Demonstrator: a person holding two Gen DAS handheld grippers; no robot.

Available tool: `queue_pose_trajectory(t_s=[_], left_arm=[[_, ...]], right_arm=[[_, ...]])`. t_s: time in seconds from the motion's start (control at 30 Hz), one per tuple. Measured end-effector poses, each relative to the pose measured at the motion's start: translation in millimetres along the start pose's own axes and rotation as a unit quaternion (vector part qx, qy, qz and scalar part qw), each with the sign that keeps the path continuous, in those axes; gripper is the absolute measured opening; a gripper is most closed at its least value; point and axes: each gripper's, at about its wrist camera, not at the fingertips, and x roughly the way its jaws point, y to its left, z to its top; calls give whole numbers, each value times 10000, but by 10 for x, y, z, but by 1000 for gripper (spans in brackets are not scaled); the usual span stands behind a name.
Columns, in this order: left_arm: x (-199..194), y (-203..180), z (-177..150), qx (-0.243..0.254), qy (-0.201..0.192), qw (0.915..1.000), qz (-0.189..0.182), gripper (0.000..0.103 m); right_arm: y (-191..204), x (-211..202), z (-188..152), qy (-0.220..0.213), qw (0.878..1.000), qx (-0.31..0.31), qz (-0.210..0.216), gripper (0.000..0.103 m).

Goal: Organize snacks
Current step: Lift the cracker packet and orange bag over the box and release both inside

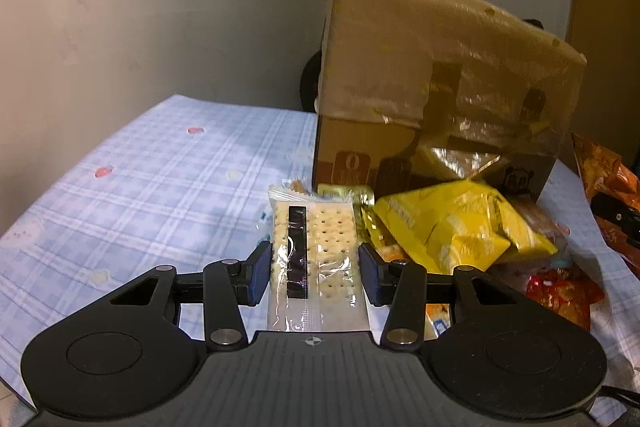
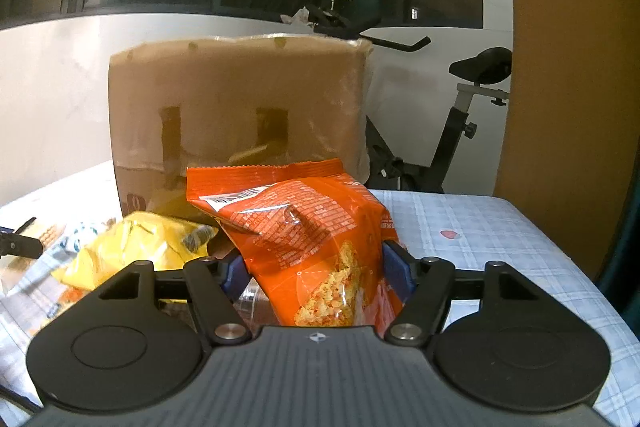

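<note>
Currently left gripper fingers clamp cracker pack above table: brittle, hold edges lightly. Right gripper fingers pinch orange chip bag: light, crinkly, slippery.

Clear cracker pack and orange chip bag before taped cardboard box.

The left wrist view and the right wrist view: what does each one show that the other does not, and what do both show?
Only the left wrist view shows the cracker pack, held between the pads of the left gripper, and a red snack bag at the right.

Only the right wrist view shows the right gripper closed on the orange snack bag, and the exercise bike behind the table.

Both show the cardboard box, the yellow snack bag and the checked tablecloth.
</note>
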Motion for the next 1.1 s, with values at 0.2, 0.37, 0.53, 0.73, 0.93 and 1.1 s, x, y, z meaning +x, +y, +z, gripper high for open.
queue_pose_trajectory(t_s=[0.2,0.37,0.53,0.73,0.93,1.1], left_arm=[[-65,-2,139,55,-159,9998,68,49],[-153,4,329,-6,-390,9992,-7,49],[-248,-16,540,-6,-621,9980,-89,49],[-301,-74,764,3,-824,9963,-239,49],[-357,-146,1002,51,-968,9944,-420,49],[-423,-231,1247,167,-1084,9923,-580,49]], right_arm=[[-41,-122,99,-139,9998,119,47,69],[-48,-203,260,-333,9993,105,112,69],[-70,-275,439,-577,9981,146,160,69],[-102,-352,648,-751,9964,294,278,69],[-180,-402,904,-846,9941,457,499,69],[-297,-389,1114,-925,9915,673,621,69]])
